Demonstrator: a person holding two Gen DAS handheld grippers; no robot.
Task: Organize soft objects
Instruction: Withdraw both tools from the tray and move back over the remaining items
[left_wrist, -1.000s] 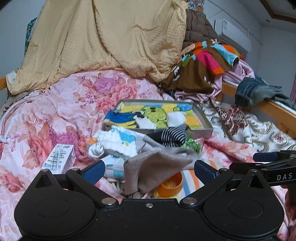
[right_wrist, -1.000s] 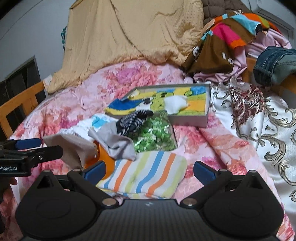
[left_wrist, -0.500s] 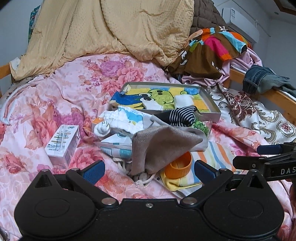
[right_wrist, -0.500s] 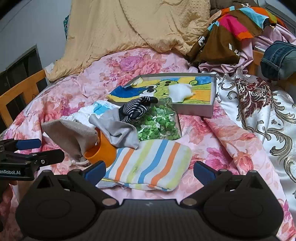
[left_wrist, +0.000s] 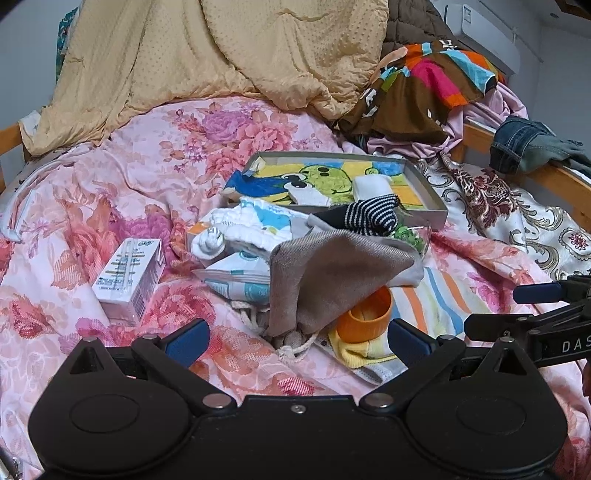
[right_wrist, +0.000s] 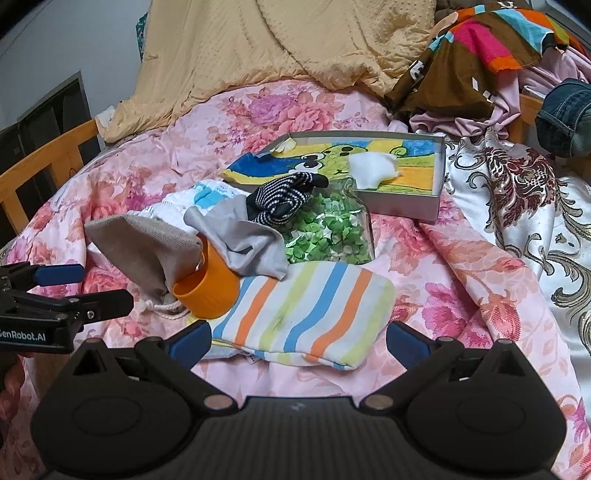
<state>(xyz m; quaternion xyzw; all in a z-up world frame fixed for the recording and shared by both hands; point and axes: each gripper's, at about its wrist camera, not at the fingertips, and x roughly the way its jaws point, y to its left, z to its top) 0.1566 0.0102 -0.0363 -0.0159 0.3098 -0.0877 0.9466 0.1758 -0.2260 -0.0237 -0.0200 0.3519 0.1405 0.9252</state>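
A pile of soft things lies on the floral bed. A brown drawstring pouch (left_wrist: 325, 280) (right_wrist: 147, 247) leans on an orange cup (left_wrist: 365, 314) (right_wrist: 207, 291). Behind lie a grey cloth (right_wrist: 240, 240), a black-and-white striped sock (left_wrist: 369, 216) (right_wrist: 284, 195) and a white-blue towel (left_wrist: 258, 221). A striped folded cloth (right_wrist: 306, 306) (left_wrist: 439, 295) lies in front. My left gripper (left_wrist: 295, 341) is open and empty just before the pouch. My right gripper (right_wrist: 299, 341) is open and empty at the striped cloth's near edge.
A grey box (left_wrist: 432, 192) (right_wrist: 406, 206) with a cartoon lining holds a white cloth (right_wrist: 373, 170). A bag of green bits (right_wrist: 328, 232) lies before it. A white carton (left_wrist: 129, 277) and a packet (left_wrist: 240, 280) lie left. Blankets and clothes are heaped behind; wooden bed rails run along both sides.
Both grippers have pulled back and risen a little, so the pile sits farther away and more of the bed shows. Nothing on the bed has moved.
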